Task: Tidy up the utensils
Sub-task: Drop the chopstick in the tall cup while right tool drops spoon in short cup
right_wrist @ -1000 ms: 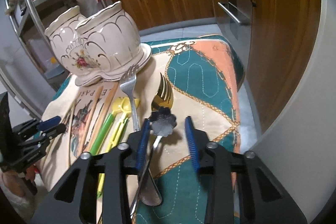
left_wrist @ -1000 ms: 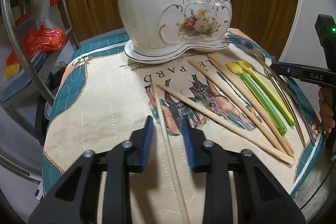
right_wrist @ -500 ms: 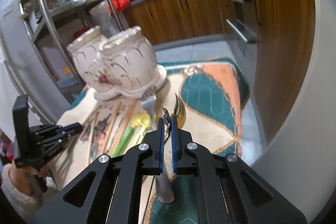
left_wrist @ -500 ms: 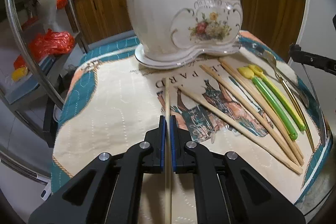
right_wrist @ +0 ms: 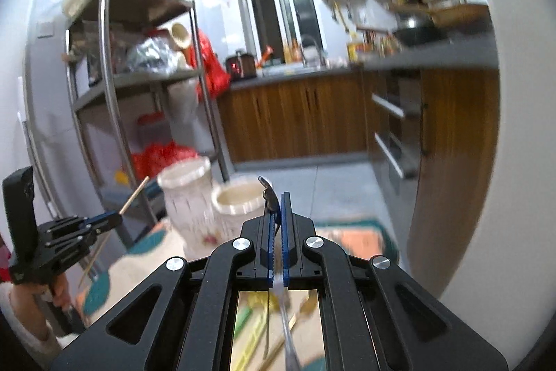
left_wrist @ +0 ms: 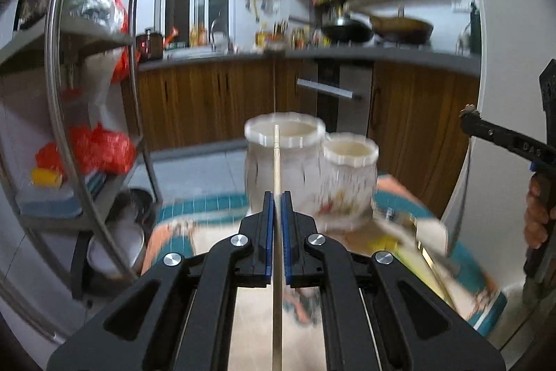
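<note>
My left gripper (left_wrist: 276,197) is shut on a wooden chopstick (left_wrist: 276,162), held lifted; its tip lines up with the taller mouth of the white ceramic holder (left_wrist: 285,131). The holder's shorter mouth (left_wrist: 349,150) is to the right. My right gripper (right_wrist: 277,197) is shut on a silver utensil with a flower-shaped end (right_wrist: 267,192), lifted, its end in front of the holder's near mouth (right_wrist: 239,193). The left gripper with its chopstick (right_wrist: 133,195) shows in the right wrist view. The right gripper (left_wrist: 469,113) shows at the left wrist view's right edge.
The patterned table cloth (left_wrist: 180,232) lies below with green and yellow utensils (right_wrist: 243,319) and chopsticks on it, blurred. A metal shelf rack (left_wrist: 62,93) stands left of the table. Wooden cabinets (left_wrist: 208,99) and a white wall (right_wrist: 486,197) lie behind and right.
Both grippers closed on their items, then rose off the table and tilted up; the chopstick and the silver utensil came up with them toward the holder's mouths.
</note>
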A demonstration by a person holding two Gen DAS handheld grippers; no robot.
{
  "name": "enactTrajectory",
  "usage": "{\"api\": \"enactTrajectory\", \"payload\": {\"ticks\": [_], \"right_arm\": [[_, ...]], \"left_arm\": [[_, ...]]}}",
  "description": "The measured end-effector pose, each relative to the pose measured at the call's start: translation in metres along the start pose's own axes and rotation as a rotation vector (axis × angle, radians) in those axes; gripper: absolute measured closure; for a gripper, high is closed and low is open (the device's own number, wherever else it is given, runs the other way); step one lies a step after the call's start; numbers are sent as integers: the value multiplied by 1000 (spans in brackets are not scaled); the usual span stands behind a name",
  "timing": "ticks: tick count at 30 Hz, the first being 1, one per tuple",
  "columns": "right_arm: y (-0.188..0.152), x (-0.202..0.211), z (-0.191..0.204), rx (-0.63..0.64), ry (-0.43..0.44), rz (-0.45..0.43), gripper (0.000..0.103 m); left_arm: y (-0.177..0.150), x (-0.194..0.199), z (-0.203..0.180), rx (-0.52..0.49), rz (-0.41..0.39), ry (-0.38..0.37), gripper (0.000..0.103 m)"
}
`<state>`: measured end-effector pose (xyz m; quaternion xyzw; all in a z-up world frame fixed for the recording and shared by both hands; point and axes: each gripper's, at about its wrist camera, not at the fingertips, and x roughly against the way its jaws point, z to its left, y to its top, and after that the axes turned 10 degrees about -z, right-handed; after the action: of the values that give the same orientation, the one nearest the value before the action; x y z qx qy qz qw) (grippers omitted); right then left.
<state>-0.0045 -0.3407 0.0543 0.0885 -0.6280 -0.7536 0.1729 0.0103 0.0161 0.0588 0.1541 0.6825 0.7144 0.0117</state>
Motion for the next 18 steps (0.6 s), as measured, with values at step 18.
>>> {"api": "enactTrajectory", "payload": {"ticks": [18], "right_arm": [[61,-84,-4,-125,-14,-232,99]], "left_arm": [[98,-123,22,218,-252,-138,99]]}}
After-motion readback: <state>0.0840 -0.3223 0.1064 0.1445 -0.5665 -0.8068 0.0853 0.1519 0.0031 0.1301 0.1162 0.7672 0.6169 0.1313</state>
